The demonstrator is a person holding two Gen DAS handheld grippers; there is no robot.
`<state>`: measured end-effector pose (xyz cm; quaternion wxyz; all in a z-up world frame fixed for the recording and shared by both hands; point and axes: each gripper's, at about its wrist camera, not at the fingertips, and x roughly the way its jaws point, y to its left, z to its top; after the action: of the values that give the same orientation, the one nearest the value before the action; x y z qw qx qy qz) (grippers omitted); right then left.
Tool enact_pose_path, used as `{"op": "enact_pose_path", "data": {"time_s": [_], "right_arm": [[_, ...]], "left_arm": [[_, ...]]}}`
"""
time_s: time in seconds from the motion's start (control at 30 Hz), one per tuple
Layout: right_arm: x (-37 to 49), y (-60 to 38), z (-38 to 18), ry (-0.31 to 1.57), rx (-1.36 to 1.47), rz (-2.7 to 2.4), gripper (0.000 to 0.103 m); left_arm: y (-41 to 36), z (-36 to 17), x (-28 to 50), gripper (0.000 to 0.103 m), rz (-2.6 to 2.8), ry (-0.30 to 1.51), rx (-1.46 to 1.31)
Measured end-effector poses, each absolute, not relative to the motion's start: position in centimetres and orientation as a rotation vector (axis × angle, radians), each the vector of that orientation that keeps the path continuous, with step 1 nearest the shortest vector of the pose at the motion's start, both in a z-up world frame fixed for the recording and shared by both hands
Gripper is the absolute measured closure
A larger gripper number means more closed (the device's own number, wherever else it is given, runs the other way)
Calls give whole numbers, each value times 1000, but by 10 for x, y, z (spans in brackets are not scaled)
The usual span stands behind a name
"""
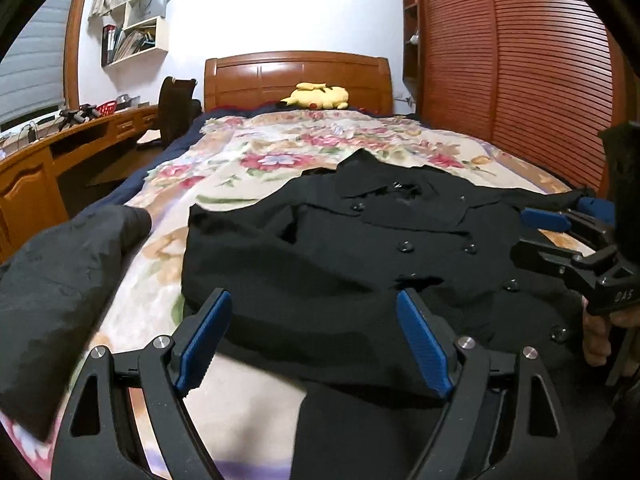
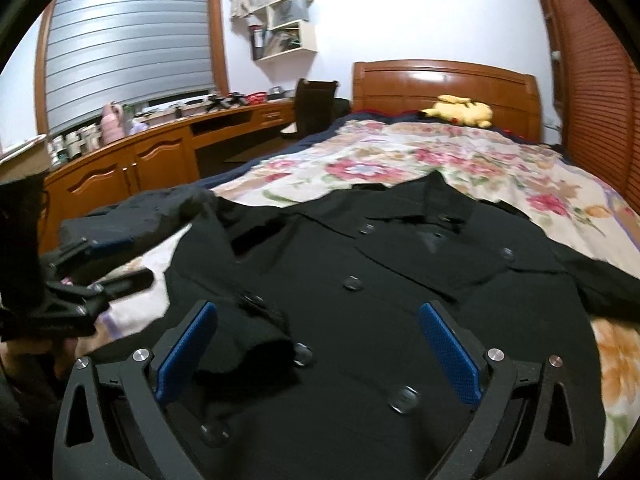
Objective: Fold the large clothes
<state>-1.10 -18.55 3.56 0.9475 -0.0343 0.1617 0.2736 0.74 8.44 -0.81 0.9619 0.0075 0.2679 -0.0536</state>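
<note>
The left gripper [image 1: 308, 344] is being held with its fingers [image 1: 206, 340] spread wide, blue ribbed pads facing inward, nothing pinched between them. Same deal on the right gripper [image 2: 316, 356]: fingers [image 2: 186, 354] are being kept released, hovering just over the cloth, with a rolled cuff sitting near the left pad but not squeezed.

Underneath both, a black coat [image 1: 360, 248] is being laid out flat on the bed [image 1: 248, 148], front side up. Matte, slightly fuzzy woven fabric, two rows of round glossy buttons [image 1: 405, 246], and a wide pointed collar [image 1: 360, 178] aimed toward the headboard [image 1: 296, 78]. One sleeve [image 2: 256, 320] is being shown folded across the chest, ending in a bunched cuff. A second dark garment [image 1: 60, 280], smoother and a bit shiny, is being seen crumpled at the bed's left edge.

The bed is being covered by a soft floral blanket [image 2: 460, 160], pinks and creams. A yellow plush toy [image 1: 318, 96] is lying by the glossy curved wooden headboard. Slatted reddish wardrobe doors [image 1: 520, 60] are running along the right, and a curved wooden worktop [image 2: 160, 140] with clutter along the left under a grey ribbed blind [image 2: 128, 40].
</note>
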Motion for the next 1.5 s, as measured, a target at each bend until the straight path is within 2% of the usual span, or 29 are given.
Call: {"op": "enact_pose_path", "data": {"time_s": [0.27,0.3,0.37,0.43,0.47,0.6,0.9,1.13,1.5], "right_arm": [[21,-173,11,442,-138,601,11],[25,-174,8,457,-144,608,15],[31,-176,0,495,-153,637,27],[36,-177,-4,525,-157,670,49],[37,-178,-6,532,-161,673,55],[35,-192,-1,493,-145,618,94],[23,-275,17,357,-37,418,97],[27,-306,20,381,-190,248,97],[62,-344,29,441,-216,33,97]], "left_arm": [[103,-14,5,18,-87,555,0],[106,-15,5,18,-81,557,-3],[110,-16,5,18,-77,567,-21],[114,-17,6,18,-84,572,-47],[115,-17,6,18,-88,573,-59],[118,-16,5,18,-95,568,-77],[98,-10,-3,18,-163,548,-62],[77,-4,-4,18,-185,520,-19],[63,0,-2,18,-231,514,-43]]}}
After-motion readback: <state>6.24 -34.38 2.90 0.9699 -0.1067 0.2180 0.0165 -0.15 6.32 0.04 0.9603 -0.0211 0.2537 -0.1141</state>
